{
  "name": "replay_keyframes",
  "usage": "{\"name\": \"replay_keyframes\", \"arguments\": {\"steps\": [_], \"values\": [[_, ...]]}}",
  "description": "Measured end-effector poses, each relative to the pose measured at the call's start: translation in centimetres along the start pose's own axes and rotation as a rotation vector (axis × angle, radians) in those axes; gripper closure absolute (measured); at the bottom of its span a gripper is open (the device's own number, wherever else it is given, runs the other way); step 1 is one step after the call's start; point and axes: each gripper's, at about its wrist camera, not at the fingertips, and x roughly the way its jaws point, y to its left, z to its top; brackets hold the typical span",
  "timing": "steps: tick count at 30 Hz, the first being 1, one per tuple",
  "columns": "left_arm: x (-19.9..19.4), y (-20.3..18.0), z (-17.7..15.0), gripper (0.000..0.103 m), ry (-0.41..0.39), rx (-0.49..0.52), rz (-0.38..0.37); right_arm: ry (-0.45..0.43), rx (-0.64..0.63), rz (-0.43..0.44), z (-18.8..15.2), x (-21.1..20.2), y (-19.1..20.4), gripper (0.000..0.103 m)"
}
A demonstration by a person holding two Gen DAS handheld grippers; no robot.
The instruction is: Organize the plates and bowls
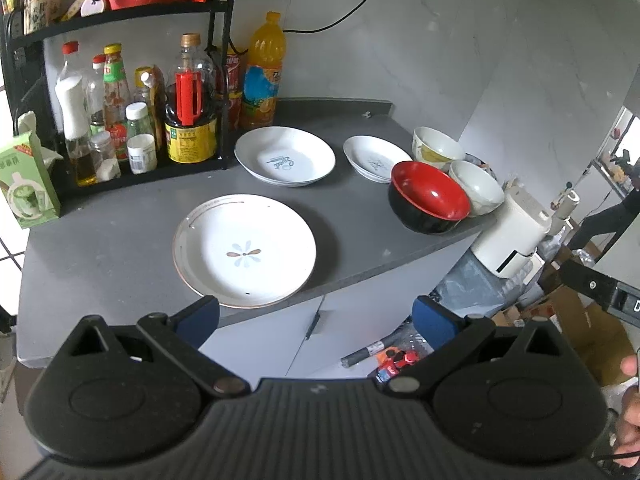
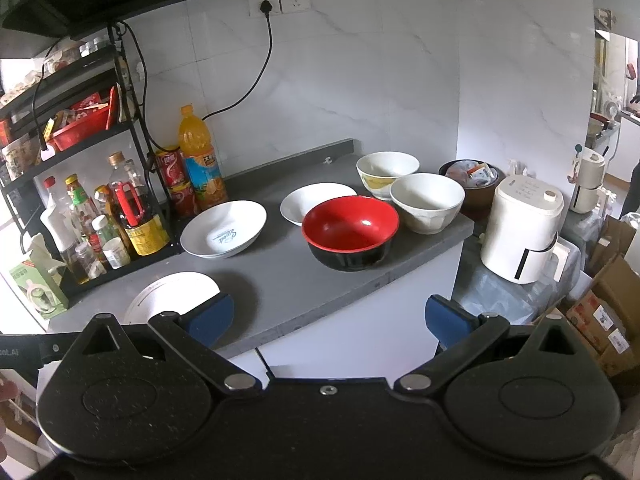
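On the grey counter (image 1: pixel 120 240) lie a flower-patterned plate (image 1: pixel 245 250) near the front edge, a deep white plate with lettering (image 1: pixel 285 156) behind it, and a small white plate (image 1: pixel 376 159) to the right. A red-and-black bowl (image 2: pixel 351 232) stands near the right end, with a white bowl (image 2: pixel 427 202) and a yellow-patterned bowl (image 2: pixel 387 174) behind it. My left gripper (image 1: pixel 318 318) is open, just short of the flower plate. My right gripper (image 2: pixel 330 320) is open and empty, off the counter's front edge, facing the red bowl.
A black rack (image 1: pixel 224 80) with sauce bottles (image 1: pixel 188 100) and an orange drink bottle (image 1: pixel 262 68) fills the back left. A green box (image 1: pixel 28 184) stands at the left. A white appliance (image 2: pixel 524 232) and cardboard boxes (image 2: pixel 600 312) sit past the counter's right end.
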Motion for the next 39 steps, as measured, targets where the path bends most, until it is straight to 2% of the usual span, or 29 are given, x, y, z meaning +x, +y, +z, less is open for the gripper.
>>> {"name": "replay_keyframes", "arguments": {"steps": [24, 39], "values": [[-0.5, 0.1, -0.8, 0.001, 0.005, 0.020, 0.000, 0.023, -0.047, -0.002, -0.9, -0.9, 0.6, 0.000], [0.1, -0.5, -0.8, 0.001, 0.020, 0.008, -0.003, 0.044, -0.040, -0.025, -1.2, -0.7, -0.4, 0.000]]}}
